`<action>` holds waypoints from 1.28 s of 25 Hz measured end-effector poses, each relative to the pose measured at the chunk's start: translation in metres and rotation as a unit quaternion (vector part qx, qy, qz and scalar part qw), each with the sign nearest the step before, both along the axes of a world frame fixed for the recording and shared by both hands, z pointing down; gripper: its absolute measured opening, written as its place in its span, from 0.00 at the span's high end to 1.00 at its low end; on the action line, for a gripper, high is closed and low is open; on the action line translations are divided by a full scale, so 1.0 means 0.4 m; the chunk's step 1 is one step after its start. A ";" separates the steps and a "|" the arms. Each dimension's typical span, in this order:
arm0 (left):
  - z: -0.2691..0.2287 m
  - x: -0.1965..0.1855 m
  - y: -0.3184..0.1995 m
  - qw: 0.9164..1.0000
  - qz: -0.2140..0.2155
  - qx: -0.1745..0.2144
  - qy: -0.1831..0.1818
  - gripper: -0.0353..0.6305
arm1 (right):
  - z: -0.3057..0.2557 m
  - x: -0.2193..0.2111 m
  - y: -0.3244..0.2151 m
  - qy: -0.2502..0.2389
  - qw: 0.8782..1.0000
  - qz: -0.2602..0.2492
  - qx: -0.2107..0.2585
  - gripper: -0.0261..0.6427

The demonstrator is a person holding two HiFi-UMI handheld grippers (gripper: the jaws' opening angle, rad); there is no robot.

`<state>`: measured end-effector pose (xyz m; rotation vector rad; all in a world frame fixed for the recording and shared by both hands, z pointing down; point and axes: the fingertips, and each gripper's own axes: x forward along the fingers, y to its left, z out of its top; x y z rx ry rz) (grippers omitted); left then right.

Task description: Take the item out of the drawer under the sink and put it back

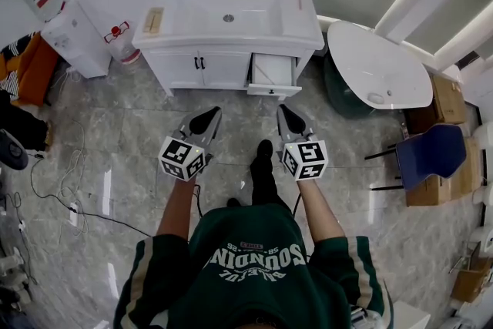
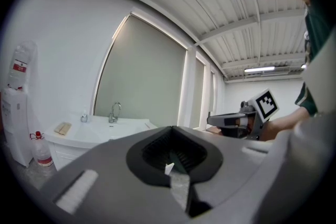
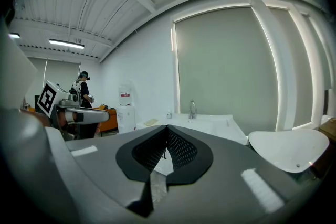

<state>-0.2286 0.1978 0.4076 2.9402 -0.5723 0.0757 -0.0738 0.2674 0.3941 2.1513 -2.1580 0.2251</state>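
A white sink cabinet [image 1: 231, 19] stands against the far wall. Its small drawer [image 1: 272, 73] at the lower right is pulled open, and I see no item inside from here. My left gripper [image 1: 208, 118] and right gripper [image 1: 287, 113] are held side by side above the floor, a step short of the cabinet. Both point toward it with jaws closed and nothing between them. The left gripper view shows its shut jaws [image 2: 170, 165] with the sink [image 2: 100, 128] beyond. In the right gripper view the shut jaws [image 3: 163, 157] point at the sink [image 3: 205, 123].
A water dispenser [image 1: 65, 19] and a red-capped bottle [image 1: 123, 44] stand left of the cabinet. A white tub [image 1: 377, 65], a blue chair [image 1: 431, 154] and cardboard boxes [image 1: 448, 96] crowd the right. Cables [image 1: 69, 166] trail on the left floor. A person [image 3: 84, 89] stands far off.
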 end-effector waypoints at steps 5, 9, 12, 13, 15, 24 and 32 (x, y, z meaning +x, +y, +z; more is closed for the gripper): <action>0.009 0.055 -0.083 1.000 0.000 0.000 -0.004 0.87 | 0.015 0.064 -0.092 -0.008 1.000 0.003 0.000 0.96; 0.022 0.111 -0.172 1.000 -0.003 -0.003 -0.013 0.87 | 0.023 0.119 -0.187 -0.015 1.000 -0.002 0.001 0.96; 0.032 0.168 -0.244 1.000 -0.009 -0.005 -0.018 0.87 | 0.045 0.171 -0.268 -0.023 1.000 -0.011 -0.007 0.96; 0.034 0.191 -0.270 1.000 -0.011 -0.007 -0.019 0.87 | 0.053 0.190 -0.296 -0.024 1.000 -0.015 -0.011 0.96; 0.035 0.242 -0.328 1.000 -0.016 -0.009 -0.020 0.87 | 0.059 0.232 -0.360 -0.025 0.999 -0.023 -0.015 0.96; 0.004 0.467 -0.591 0.999 -0.045 -0.004 -0.022 0.87 | 0.011 0.450 -0.650 -0.009 0.998 -0.061 -0.013 0.96; 0.065 0.570 -0.712 0.997 -0.063 -0.032 -0.041 0.87 | 0.056 0.539 -0.791 -0.023 0.995 -0.096 -0.029 0.96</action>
